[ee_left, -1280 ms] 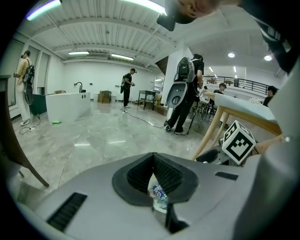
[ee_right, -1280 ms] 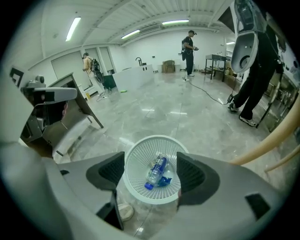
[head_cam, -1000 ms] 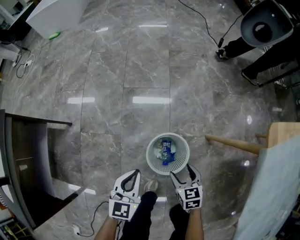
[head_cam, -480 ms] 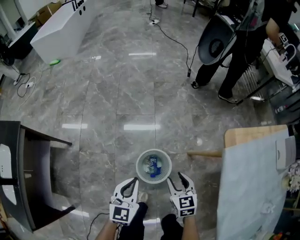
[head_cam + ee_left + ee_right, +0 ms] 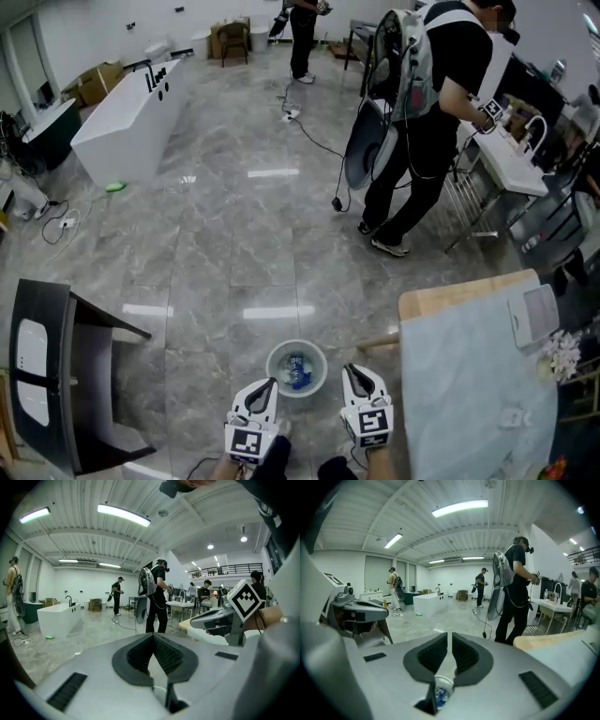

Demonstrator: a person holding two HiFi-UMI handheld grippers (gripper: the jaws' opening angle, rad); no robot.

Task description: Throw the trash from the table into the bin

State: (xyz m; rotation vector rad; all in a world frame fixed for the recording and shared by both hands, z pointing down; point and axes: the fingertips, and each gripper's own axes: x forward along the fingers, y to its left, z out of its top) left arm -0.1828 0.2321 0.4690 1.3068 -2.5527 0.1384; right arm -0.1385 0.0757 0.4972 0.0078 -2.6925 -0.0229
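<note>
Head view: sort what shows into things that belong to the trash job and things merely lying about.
Job in hand:
- bin
- blue-printed trash inside it
- cloth-covered table
- crumpled white clump at the table's right edge, likely trash

Lying about:
- white bathtub
- green object on the floor
- cardboard boxes
- dark furniture at left

L gripper (image 5: 266,384) / R gripper (image 5: 350,371): white shells | blk ribbed pads (image 5: 431,656) | b/w marker cubes (image 5: 246,443) | dark trousers (image 5: 278,453)
</note>
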